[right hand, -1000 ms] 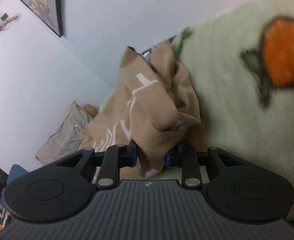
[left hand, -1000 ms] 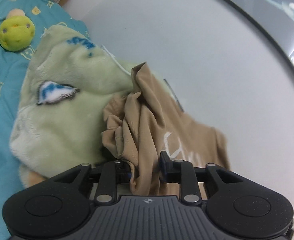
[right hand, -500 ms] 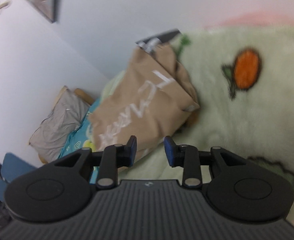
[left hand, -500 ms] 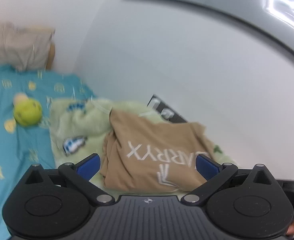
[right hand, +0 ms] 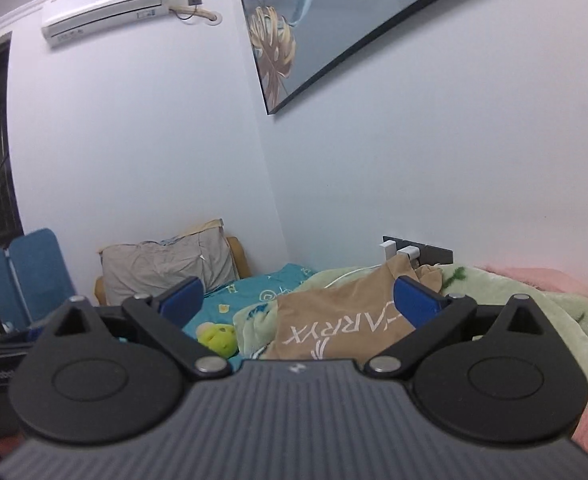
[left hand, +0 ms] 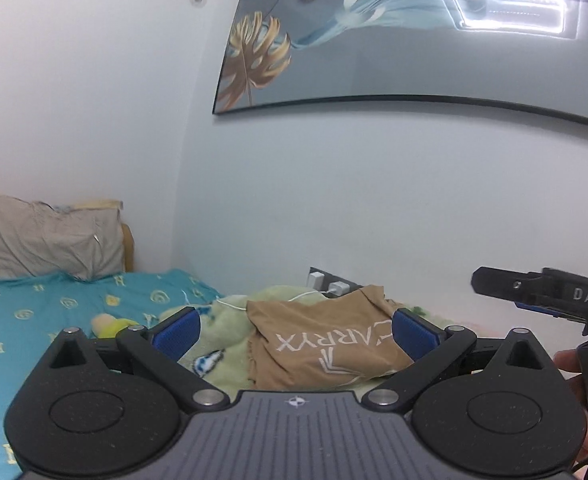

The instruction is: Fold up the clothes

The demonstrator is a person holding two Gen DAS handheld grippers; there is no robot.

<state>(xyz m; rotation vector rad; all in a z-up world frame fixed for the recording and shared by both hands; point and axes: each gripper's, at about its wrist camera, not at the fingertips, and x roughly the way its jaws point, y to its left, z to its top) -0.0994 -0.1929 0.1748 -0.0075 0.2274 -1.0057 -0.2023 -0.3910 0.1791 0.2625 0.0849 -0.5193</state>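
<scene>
The left gripper [left hand: 296, 330] was spread wide with nothing between its blue pads [left hand: 177, 332], raised clear of the bed. Straight ahead of it and lower down, framed between its two fingers, the tan T-shirt [left hand: 326, 338] lay in a folded bundle with white lettering facing up. The shirt rested on a pale green fleece blanket [left hand: 226, 344], apart from both fingers. Ahead and to the left of this gripper spread the teal bedsheet [left hand: 34, 312], with a yellow-green plush toy [left hand: 112, 326] just beyond the left finger and a grey pillow [left hand: 52, 246] propped against the wall further off. Behind the shirt, white chargers [left hand: 336, 287] sat in a dark wall socket, and a white cable ran across the blanket. High above hung a large framed picture [left hand: 394, 32] with a gold leaf. At the right edge of this view the other gripper's black body showed, marked with white letters.

The right gripper [right hand: 298, 300] was likewise released, jaws wide apart and holding nothing. The tan T-shirt [right hand: 334, 316] lay just ahead between its fingers, on the green blanket [right hand: 534, 300], with a pink blanket [right hand: 554, 278] off to the right. To its left front were the plush toy [right hand: 216, 336], the pillow [right hand: 166, 268] and, high on the wall, an air conditioner [right hand: 102, 12].
</scene>
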